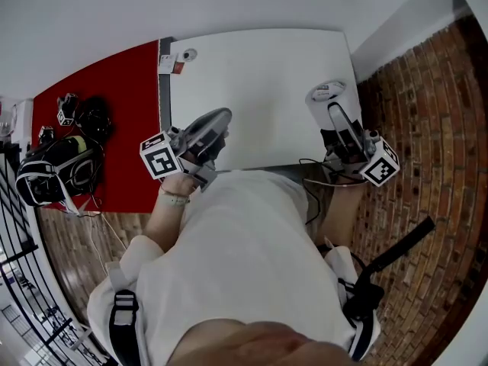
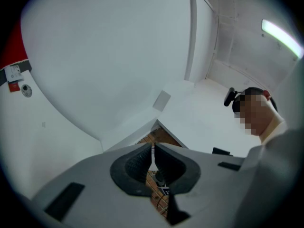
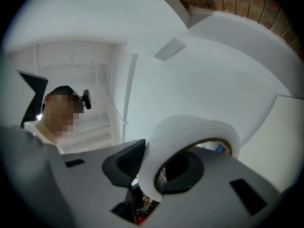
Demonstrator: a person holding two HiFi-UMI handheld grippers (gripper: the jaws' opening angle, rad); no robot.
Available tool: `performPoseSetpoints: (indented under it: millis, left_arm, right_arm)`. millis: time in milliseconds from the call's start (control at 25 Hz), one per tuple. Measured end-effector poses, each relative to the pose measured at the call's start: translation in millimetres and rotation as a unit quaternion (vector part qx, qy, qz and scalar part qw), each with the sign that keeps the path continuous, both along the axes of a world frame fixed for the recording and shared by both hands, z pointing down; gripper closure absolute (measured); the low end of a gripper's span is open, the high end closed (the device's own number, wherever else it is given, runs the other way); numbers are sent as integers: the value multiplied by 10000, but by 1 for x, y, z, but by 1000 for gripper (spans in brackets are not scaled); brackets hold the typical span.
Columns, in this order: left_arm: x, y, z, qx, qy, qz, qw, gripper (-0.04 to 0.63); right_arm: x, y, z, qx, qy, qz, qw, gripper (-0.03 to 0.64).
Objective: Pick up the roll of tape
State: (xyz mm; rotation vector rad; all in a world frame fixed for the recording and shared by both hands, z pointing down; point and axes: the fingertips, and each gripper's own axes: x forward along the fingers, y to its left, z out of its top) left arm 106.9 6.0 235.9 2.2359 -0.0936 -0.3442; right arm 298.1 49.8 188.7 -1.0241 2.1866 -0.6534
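My right gripper (image 3: 151,167) is shut on the roll of tape (image 3: 190,129), a wide white ring; one jaw presses its outer face and the other sits inside the ring. In the head view the roll of tape (image 1: 326,96) hangs at the tip of the right gripper (image 1: 335,107), lifted over the right edge of the white table (image 1: 259,82). My left gripper (image 1: 212,126) is held near the table's front edge with nothing in it. In the left gripper view its jaws (image 2: 153,161) stand together, with only a thin slit between the pads.
A red floor area (image 1: 114,90) lies left of the table, with a black bag (image 1: 57,170) and dark gear on it. Brick flooring (image 1: 427,97) runs along the right. A small card (image 1: 169,64) lies at the table's far left corner. A person's body fills the lower head view.
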Motion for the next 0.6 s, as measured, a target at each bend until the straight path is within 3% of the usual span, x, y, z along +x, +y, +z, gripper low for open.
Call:
performPoseSetpoints:
  millis: [600]
  left_arm:
    - [17,3,-1,67,-114,308,9994,586]
  right_arm:
    - [10,14,11,-23,-248,296,9993,502]
